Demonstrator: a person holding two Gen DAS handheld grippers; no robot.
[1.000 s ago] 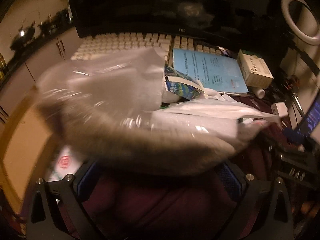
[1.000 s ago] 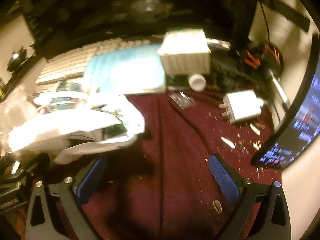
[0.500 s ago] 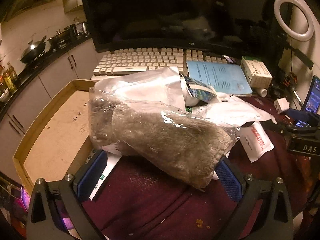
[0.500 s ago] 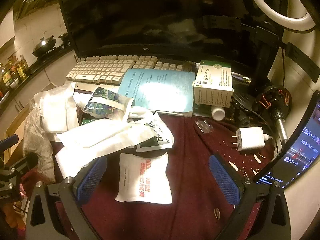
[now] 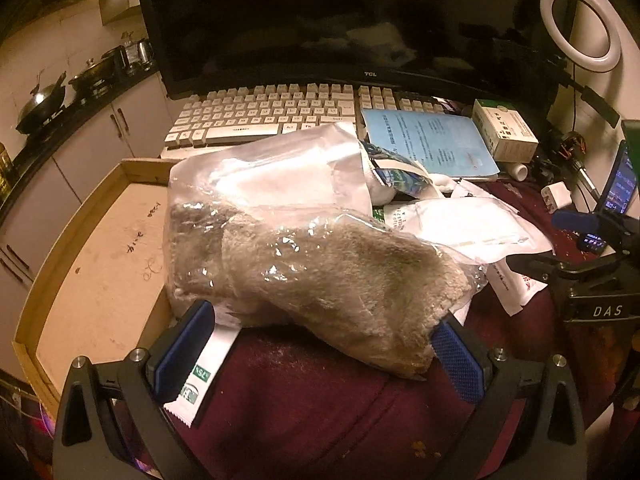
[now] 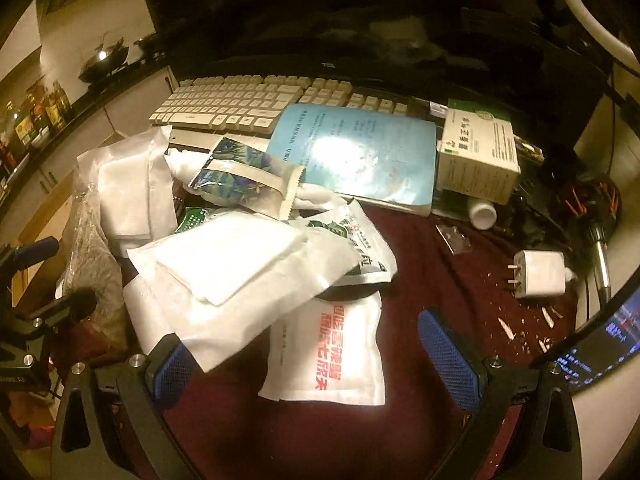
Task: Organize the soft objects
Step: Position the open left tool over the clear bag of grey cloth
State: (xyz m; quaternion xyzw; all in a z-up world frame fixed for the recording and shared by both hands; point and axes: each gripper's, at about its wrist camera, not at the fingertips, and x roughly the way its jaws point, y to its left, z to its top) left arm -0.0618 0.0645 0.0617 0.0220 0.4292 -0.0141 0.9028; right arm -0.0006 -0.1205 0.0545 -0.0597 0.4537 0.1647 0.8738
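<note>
Tray (image 5: pixel 96 216), one, wooden, sits at the far left of the desk (image 5: pixel 304 412). Next comes one clear bag of grey fluffy cloth (image 5: pixel 320 276), lying between the wide-apart left tongs (image 5: pixel 320 352), which grip nothing. Right of it lies a pile of about five white soft packets (image 6: pixel 240 272). The right tongs (image 6: pixel 316 356) are also spread wide, over one red-lettered packet (image 6: pixel 332 356). One white plug (image 6: pixel 540 274) sits far right.

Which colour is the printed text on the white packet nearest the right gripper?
Red, on the white packet; the right wrist view shows it best.
</note>
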